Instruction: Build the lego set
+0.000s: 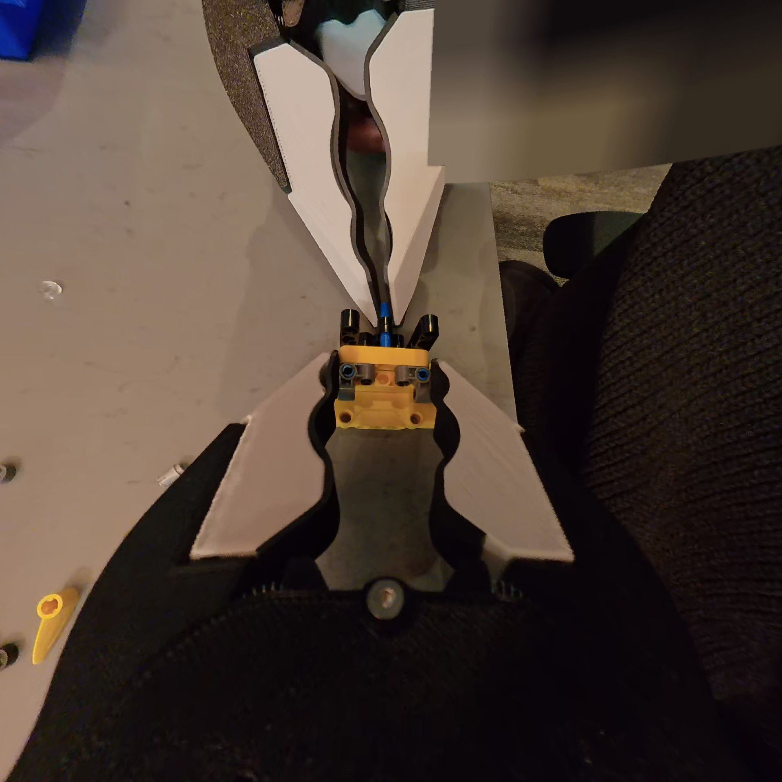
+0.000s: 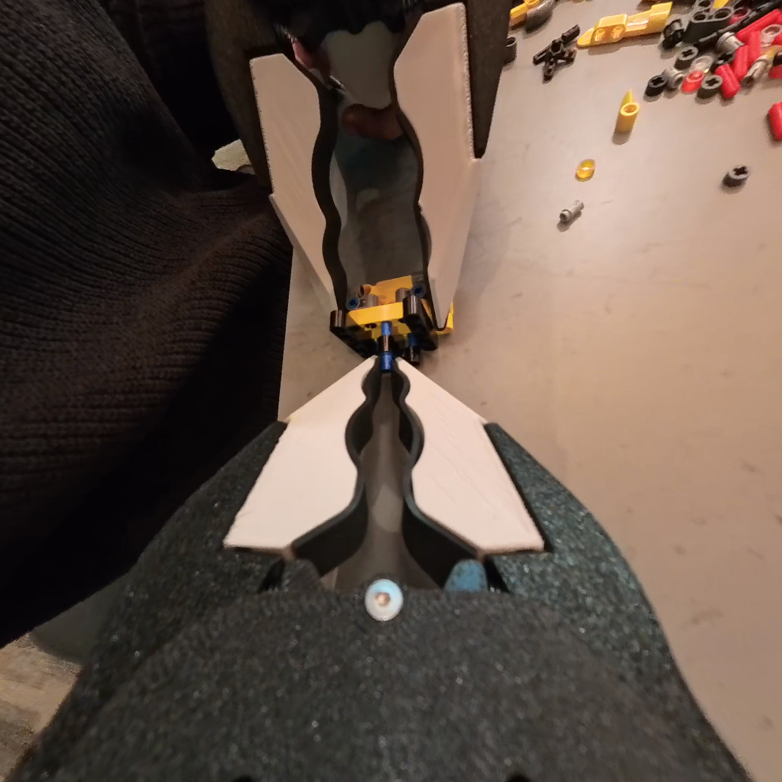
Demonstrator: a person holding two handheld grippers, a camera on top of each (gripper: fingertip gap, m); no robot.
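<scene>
The grey bench (image 2: 592, 338) carries everything, and a person's dark knitted garment (image 1: 677, 381) fills the space past the bench edge nearest the yellow assembly.

The left hand-held gripper (image 1: 384, 391), white-fingered with black wavy pads, has its fingers partly spread and clamped on the two flanks of the yellow assembly (image 1: 384, 406), which sits between the fingertips above the bench, close to that edge. In the right wrist view the same gripper (image 2: 387, 304) reaches in from the far side of the assembly (image 2: 383, 307).

The right hand-held gripper (image 2: 385, 364) comes at the assembly from the opposite side, tip to tip with the left one. Its fingers are drawn nearly together, pinching a small blue pin (image 2: 385, 359) that stands out of the black-beamed face of the assembly. In the left wrist view that gripper (image 1: 384, 315) grips the blue pin (image 1: 384, 313) between two black beams (image 1: 425, 328) rising from the assembly.

Far from the assembly, across the bench, lies a heap of loose red, black and yellow building parts (image 2: 719, 50). Nearer the assembly than the heap are a yellow pointed piece (image 2: 627, 112), a clear orange round stud (image 2: 585, 169), a black bush (image 2: 735, 175) and a grey pin (image 2: 570, 211). In the left wrist view another yellow pointed piece (image 1: 50, 622) lies well apart from the assembly, beside the left gripper's body.
</scene>
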